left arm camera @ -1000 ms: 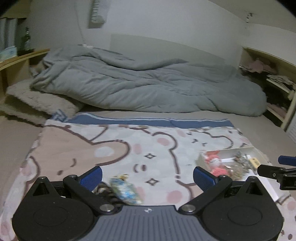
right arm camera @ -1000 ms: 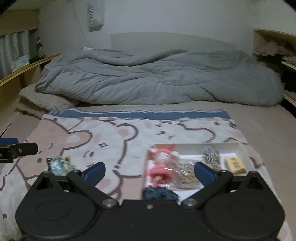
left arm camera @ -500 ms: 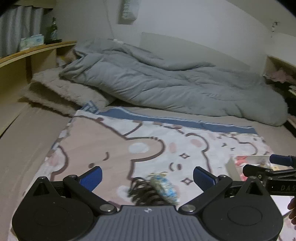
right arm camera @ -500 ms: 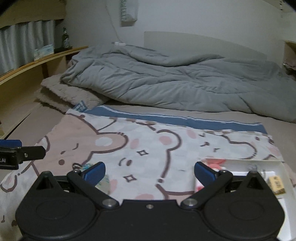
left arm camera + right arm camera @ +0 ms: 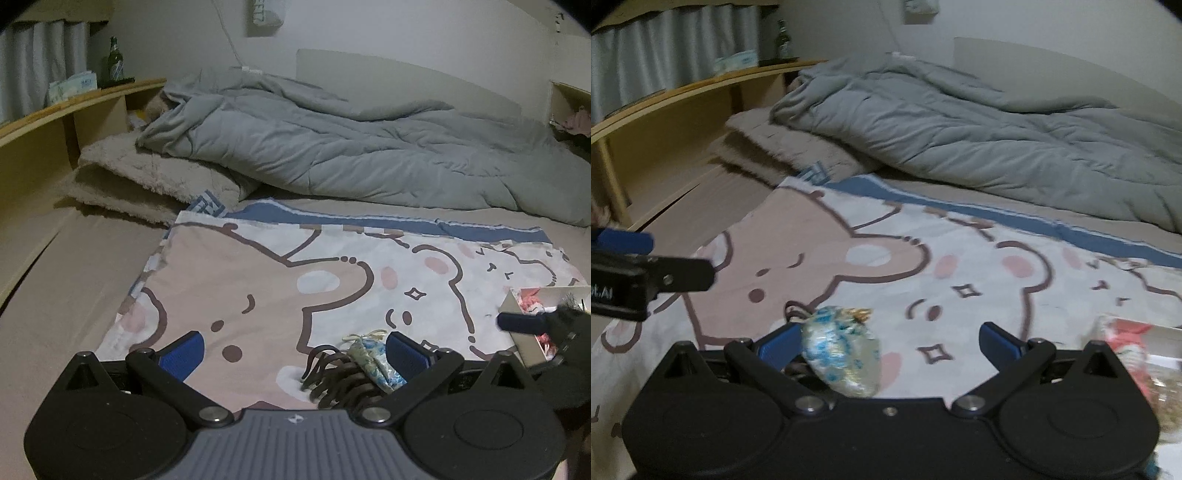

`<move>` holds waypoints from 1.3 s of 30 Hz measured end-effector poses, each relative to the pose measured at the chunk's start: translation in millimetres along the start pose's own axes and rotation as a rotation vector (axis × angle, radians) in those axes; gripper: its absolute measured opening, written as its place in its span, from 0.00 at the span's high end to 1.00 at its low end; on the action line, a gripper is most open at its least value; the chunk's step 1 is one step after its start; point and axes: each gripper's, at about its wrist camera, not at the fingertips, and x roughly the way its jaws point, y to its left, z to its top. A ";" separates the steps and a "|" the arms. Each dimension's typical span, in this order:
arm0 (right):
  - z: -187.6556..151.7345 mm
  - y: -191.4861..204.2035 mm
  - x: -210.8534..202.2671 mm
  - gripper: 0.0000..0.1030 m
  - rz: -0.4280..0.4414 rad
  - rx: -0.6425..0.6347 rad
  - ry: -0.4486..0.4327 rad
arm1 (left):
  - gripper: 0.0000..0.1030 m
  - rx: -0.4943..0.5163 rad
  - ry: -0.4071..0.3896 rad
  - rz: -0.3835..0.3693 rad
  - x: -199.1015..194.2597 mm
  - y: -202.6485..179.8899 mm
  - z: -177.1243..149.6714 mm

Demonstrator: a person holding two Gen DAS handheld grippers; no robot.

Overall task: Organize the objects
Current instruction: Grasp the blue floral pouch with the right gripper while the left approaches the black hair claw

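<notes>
From the left wrist, the left gripper point(image 5: 293, 349) stood wide apart and empty; the blue-patterned pouch point(image 5: 375, 360) lay on the bear blanket point(image 5: 258, 273) beside a dark claw clip point(image 5: 338, 376), long axis running away from the camera.

From the right wrist, the right gripper point(image 5: 888, 341) gaped too, the glossy pouch point(image 5: 842, 356) against its left finger; "st.AI" showed on the left gripper point(image 5: 613, 282).

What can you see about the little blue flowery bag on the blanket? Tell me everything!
The little pouch is soft cloth, pale with blue flower prints, gathered at one end with a cream-yellow string in loops. It lies on its side on the bear blanket, beside a dark brown claw hair clip that it seems to touch. The right gripper, open, has it by its left finger; nothing grips it.
</notes>
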 end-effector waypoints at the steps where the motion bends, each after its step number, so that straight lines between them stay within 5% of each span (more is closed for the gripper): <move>1: -1.5 3.1 4.0 0.00 0.007 -0.009 0.001 | 0.00 -0.009 0.007 0.001 2.9 -0.6 0.4; 8: -17.1 18.3 31.4 0.00 0.003 -0.068 0.021 | 0.00 -0.084 0.062 0.012 25.6 -1.3 3.1; 14: -19.5 21.5 45.7 0.00 0.009 -0.126 0.031 | 0.00 -0.212 0.145 -0.056 42.6 8.7 -0.4; 15: -20.1 22.3 47.9 0.05 0.010 -0.139 0.040 | 0.00 -0.234 0.155 -0.065 45.0 9.8 -1.2; 19: -19.3 24.5 51.2 0.58 0.073 -0.169 0.064 | 0.01 -0.300 0.191 -0.081 54.5 10.5 -3.8; 21: -18.5 25.1 50.9 0.75 0.083 -0.166 0.075 | 0.01 -0.313 0.200 -0.087 57.9 9.0 -4.2; 27: -20.8 19.0 37.9 0.78 0.093 -0.170 0.084 | 0.01 -0.330 0.233 -0.116 71.8 2.6 -8.1; 39: -30.1 -48.5 -8.2 0.79 0.265 0.275 0.179 | 0.11 -0.418 0.323 -0.132 101.9 9.9 -25.5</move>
